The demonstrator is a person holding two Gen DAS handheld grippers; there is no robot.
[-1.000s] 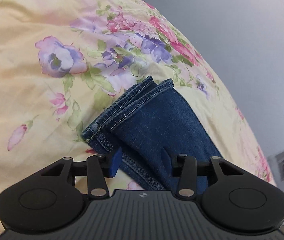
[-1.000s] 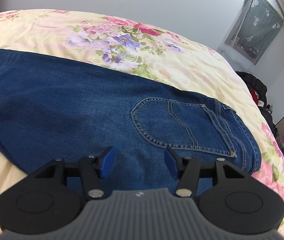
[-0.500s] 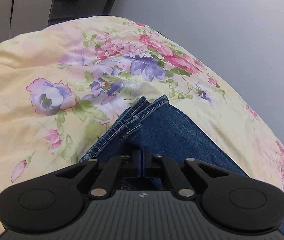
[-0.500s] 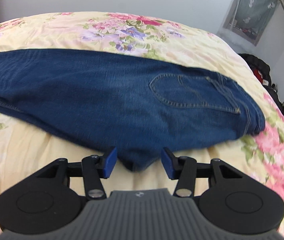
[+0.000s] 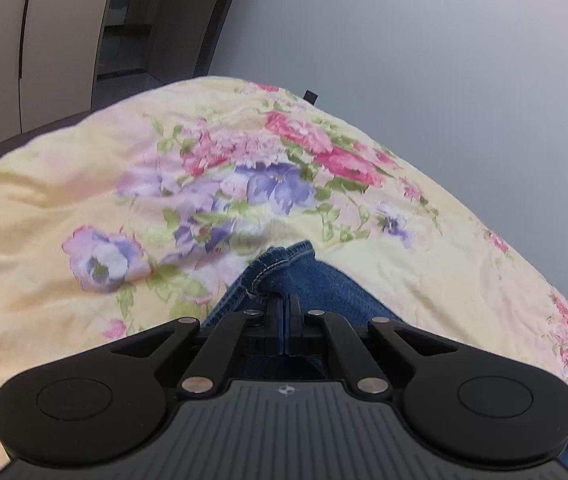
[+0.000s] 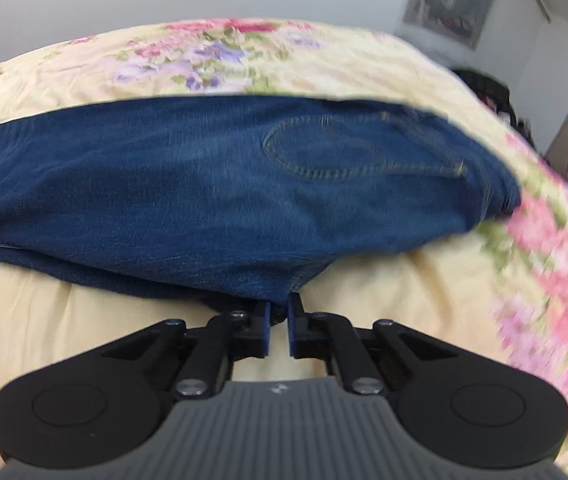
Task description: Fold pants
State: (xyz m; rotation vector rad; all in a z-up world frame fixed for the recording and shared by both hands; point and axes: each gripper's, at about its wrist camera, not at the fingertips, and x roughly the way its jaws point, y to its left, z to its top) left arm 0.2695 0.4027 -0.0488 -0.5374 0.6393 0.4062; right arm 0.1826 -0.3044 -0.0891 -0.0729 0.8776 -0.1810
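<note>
One pair of jeans (image 6: 212, 184) lies on the floral bed (image 6: 64, 320). My left tool (image 5: 284, 322) pinches the hem; my right tool (image 6: 279, 330) pinches the near edge.

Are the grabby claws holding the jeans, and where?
Yes. The left gripper pinches the jeans by the leg cuffs; the right gripper pinches the crotch edge.

Both views are taken from just behind a pair of tongs, looking forward and steeply down along the fingers at a bed (image 5: 64, 272) under a floral cover. The left tongs (image 5: 284, 308) are seen close over the hem end of the jeans (image 5: 316, 284), with a grey wall beyond. The right tongs (image 6: 279, 312) are seen at the seat end (image 6: 244, 184). The jeans and bed are shared by both views.
</note>
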